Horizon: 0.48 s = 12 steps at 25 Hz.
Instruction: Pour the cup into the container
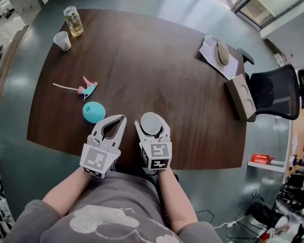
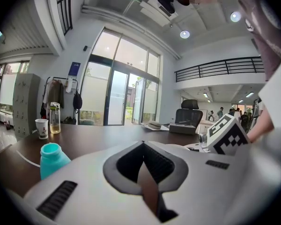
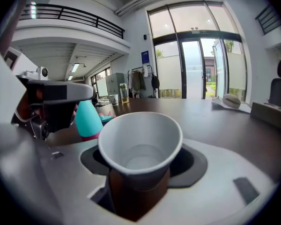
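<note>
Teal bottle (image 1: 93,112) stands beside left tongs (image 1: 121,119); tabletop (image 1: 157,70) ahead lies open.

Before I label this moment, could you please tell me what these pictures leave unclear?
Right gripper view: whether the white cup in the right tongs holds clear liquid; only a faint ring shows inside.
Head view: the far paper cup, contents too small to see.
Left gripper view: the teal bottle, base behind the left tongs.

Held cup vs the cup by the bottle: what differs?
The held paper cup is clamped in the right gripper near the front edge of the table; the far paper cup stands free beside the bottle. The held paper cup looks plain white; the far paper cup has print on its side. Both are small, white, mouth up.
</note>
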Each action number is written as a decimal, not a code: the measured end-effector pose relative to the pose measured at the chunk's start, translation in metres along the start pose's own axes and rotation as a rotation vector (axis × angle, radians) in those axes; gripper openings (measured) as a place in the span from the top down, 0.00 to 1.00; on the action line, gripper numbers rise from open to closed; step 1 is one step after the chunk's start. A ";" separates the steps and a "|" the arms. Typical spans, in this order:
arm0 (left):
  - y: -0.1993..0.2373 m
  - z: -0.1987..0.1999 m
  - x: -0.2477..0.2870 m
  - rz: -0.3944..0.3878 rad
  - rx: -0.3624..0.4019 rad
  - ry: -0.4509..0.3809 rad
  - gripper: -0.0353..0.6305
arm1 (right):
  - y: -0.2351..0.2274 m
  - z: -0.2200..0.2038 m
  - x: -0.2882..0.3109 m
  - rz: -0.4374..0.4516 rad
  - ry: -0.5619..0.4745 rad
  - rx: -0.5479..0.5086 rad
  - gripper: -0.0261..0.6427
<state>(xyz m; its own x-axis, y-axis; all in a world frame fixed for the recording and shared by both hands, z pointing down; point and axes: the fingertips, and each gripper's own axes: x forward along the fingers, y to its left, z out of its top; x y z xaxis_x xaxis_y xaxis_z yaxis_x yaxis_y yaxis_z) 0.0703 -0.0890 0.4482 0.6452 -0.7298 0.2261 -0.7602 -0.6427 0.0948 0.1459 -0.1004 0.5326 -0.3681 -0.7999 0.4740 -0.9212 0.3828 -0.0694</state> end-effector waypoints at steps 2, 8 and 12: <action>-0.003 -0.005 0.005 0.004 -0.009 0.008 0.94 | -0.004 -0.002 -0.001 0.001 -0.005 -0.002 0.53; -0.011 -0.014 0.014 -0.002 -0.018 0.029 0.94 | -0.013 -0.011 -0.001 -0.003 -0.006 0.011 0.53; -0.010 -0.021 0.017 0.002 -0.022 0.042 0.94 | -0.014 -0.014 -0.004 0.001 -0.032 0.015 0.53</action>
<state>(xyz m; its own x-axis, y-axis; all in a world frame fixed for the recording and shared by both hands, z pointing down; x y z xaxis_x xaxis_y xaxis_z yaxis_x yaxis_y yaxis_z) 0.0876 -0.0898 0.4712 0.6402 -0.7204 0.2667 -0.7634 -0.6354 0.1159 0.1618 -0.0964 0.5437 -0.3724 -0.8140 0.4457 -0.9226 0.3768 -0.0826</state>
